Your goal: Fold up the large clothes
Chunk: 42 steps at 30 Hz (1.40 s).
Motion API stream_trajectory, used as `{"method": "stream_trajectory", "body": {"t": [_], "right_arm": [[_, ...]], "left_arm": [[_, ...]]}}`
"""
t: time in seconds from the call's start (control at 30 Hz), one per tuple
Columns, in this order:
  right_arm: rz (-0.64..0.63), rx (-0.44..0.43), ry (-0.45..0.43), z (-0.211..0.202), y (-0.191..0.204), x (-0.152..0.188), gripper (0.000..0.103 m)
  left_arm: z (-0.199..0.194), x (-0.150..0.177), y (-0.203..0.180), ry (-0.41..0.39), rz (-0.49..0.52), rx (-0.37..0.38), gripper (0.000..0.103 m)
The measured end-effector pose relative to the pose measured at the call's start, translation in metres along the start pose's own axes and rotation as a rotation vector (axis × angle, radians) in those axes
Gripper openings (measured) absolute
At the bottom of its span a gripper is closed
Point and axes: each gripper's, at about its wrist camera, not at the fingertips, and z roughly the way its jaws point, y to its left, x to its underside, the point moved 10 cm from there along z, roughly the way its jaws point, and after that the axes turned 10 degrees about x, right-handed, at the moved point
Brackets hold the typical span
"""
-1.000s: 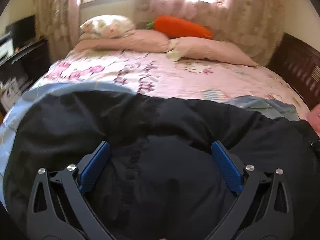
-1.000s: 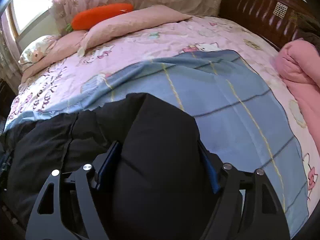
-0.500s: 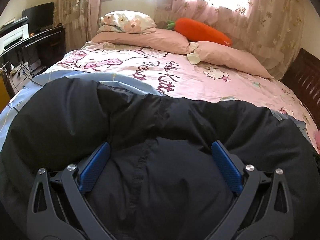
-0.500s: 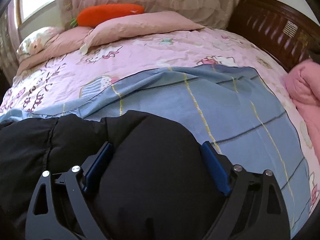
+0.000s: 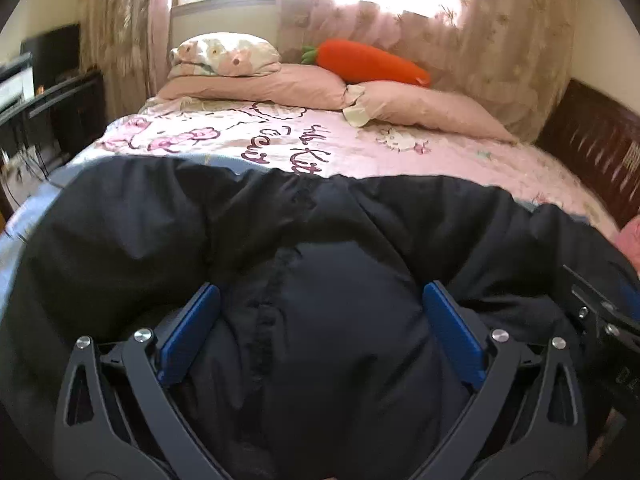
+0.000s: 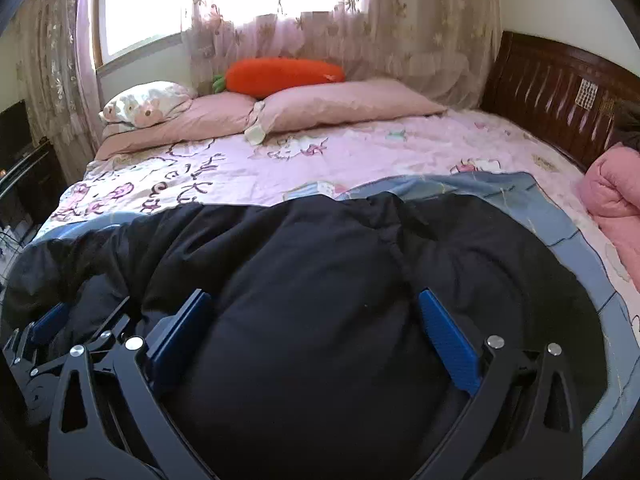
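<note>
A large black padded jacket [image 5: 320, 240] lies bunched across the near part of the bed, on a blue checked blanket [image 6: 520, 196]. My left gripper [image 5: 320, 312] has its jaws wide apart, with a thick bulge of the jacket between the blue pads [image 5: 192, 328]. My right gripper [image 6: 316, 320] stands the same way over the jacket [image 6: 320, 264], jaws wide around a puffy fold. The left gripper also shows at the left edge of the right wrist view [image 6: 48, 328], and the right gripper shows at the right edge of the left wrist view [image 5: 600, 312]. The two grippers are side by side.
A pink patterned bedsheet [image 5: 360, 148] covers the bed. Pink pillows [image 5: 260, 88] and an orange carrot plush [image 5: 368, 60] lie at the far end under the window. A dark wooden headboard [image 6: 552, 88] is at the right, a pink quilt [image 6: 612, 192] beside it, dark furniture [image 5: 52, 112] at the left.
Both grippers have tilted up and moved closer together; the jacket has been drawn into a wider bunch between them. The right gripper's jaws stand wider than a second ago.
</note>
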Motion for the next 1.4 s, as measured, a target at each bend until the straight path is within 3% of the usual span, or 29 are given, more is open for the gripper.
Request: {"method": "stream_trajectory", "body": {"t": [0.07, 0.27, 0.37, 0.47, 0.5, 0.57, 0.63, 0.7, 0.77, 0.9, 0.93, 1.03, 1.13, 1.2, 1.23, 1.27, 1.3, 1.33, 1.4], "right_arm": [[0.027, -0.017, 0.038, 0.008, -0.004, 0.002, 0.102], [-0.014, 0.004, 0.039, 0.017, -0.019, -0.005, 0.102], [0.056, 0.095, 0.039, 0.029, -0.061, -0.017, 0.102], [0.096, 0.299, 0.039, 0.048, -0.128, -0.025, 0.102], [0.109, 0.369, 0.069, 0.062, -0.160, -0.019, 0.102], [0.286, 0.232, 0.145, 0.083, -0.197, 0.002, 0.102], [0.324, 0.198, 0.157, 0.087, -0.205, 0.011, 0.102], [0.267, 0.235, 0.117, 0.084, -0.196, 0.011, 0.102], [0.218, 0.287, 0.090, 0.083, -0.186, 0.009, 0.102], [0.196, 0.393, 0.099, 0.060, -0.186, -0.001, 0.102], [0.195, 0.359, 0.066, 0.046, -0.175, -0.008, 0.102], [0.163, 0.183, -0.033, 0.013, -0.124, -0.022, 0.102], [0.035, 0.109, -0.018, 0.016, -0.069, -0.020, 0.102], [-0.043, 0.158, -0.043, 0.024, -0.057, -0.018, 0.102], [-0.049, 0.152, -0.041, 0.028, -0.058, -0.018, 0.102], [-0.028, 0.144, -0.019, 0.037, -0.064, -0.016, 0.102], [0.002, 0.168, 0.001, 0.042, -0.074, -0.015, 0.102], [0.036, 0.185, 0.016, 0.047, -0.086, -0.015, 0.102], [-0.012, 0.266, -0.006, 0.051, -0.109, -0.018, 0.102]], "left_arm": [[0.004, -0.001, -0.001, 0.018, 0.001, -0.010, 0.101], [0.001, -0.001, 0.006, 0.014, -0.007, -0.025, 0.101], [-0.008, -0.008, 0.025, -0.009, 0.015, -0.085, 0.101], [-0.018, -0.018, 0.064, -0.019, 0.025, -0.214, 0.101], [-0.021, -0.019, 0.080, -0.019, -0.009, -0.248, 0.101], [-0.030, -0.019, 0.118, -0.022, -0.139, -0.269, 0.101], [-0.036, -0.011, 0.154, -0.009, -0.259, -0.342, 0.101], [-0.027, 0.006, 0.173, 0.006, -0.417, -0.250, 0.101], [-0.022, 0.007, 0.168, 0.036, -0.348, -0.284, 0.101], [-0.038, -0.003, 0.156, 0.010, -0.265, -0.360, 0.101], [-0.054, -0.013, 0.146, -0.060, -0.266, -0.339, 0.101], [-0.076, -0.037, 0.094, -0.191, -0.234, -0.180, 0.101], [-0.053, -0.042, 0.033, -0.133, -0.113, -0.060, 0.101], [-0.027, -0.032, 0.014, -0.051, -0.031, -0.061, 0.101], [-0.004, -0.019, 0.015, 0.039, 0.026, -0.113, 0.101], [0.006, -0.012, 0.018, 0.069, 0.028, -0.099, 0.101], [0.009, -0.010, 0.027, 0.063, -0.011, -0.065, 0.101], [0.006, -0.012, 0.047, 0.040, -0.067, -0.081, 0.101], [0.000, -0.017, 0.070, 0.034, -0.030, -0.159, 0.101]]}}
